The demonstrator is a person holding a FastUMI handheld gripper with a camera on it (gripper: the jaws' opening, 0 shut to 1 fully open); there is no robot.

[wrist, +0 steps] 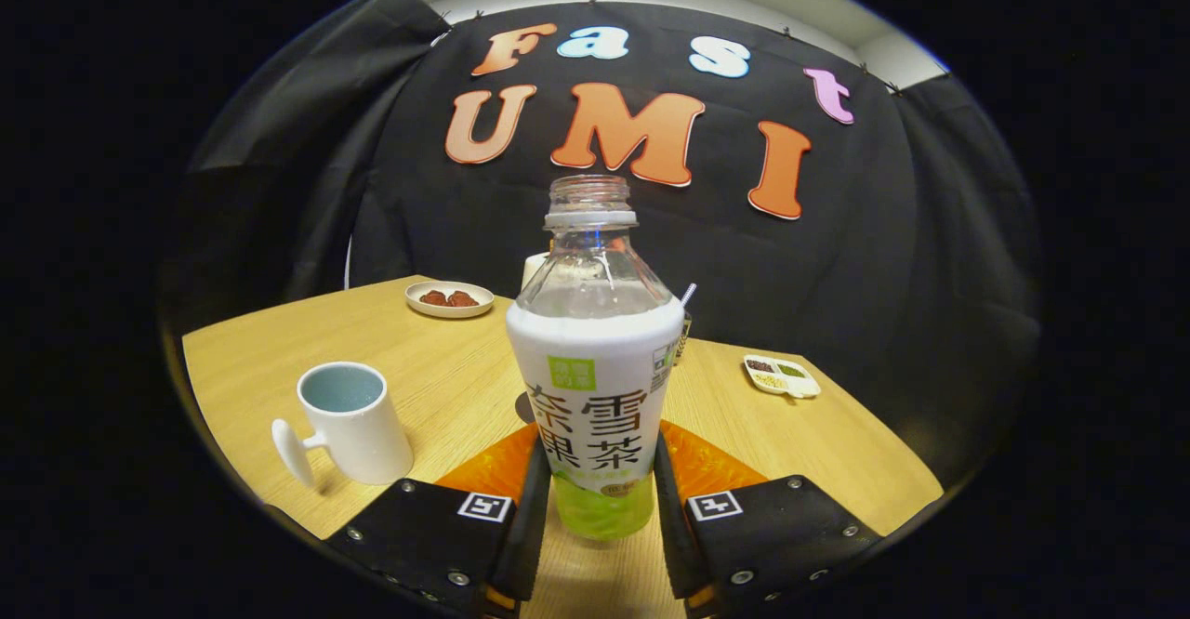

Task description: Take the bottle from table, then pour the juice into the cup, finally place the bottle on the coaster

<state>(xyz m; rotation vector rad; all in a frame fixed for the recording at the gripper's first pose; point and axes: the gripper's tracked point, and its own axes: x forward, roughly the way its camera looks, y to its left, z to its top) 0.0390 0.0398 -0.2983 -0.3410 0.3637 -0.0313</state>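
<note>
The uncapped bottle (595, 359) stands upright between the jaws of the gripper (595, 507), which grip its lower body from both sides, and the cup (353, 419) it must tip towards sits on the worktop (446, 368) just ahead and left.

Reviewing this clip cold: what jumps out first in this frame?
The uncapped bottle stands upright between the gripper fingers, which press on its lower sides, with an orange coaster showing just behind it. To the left of the fingers a white cup sits on the wooden table. Beyond them lie a small plate of red pieces and a divided snack dish.
</note>
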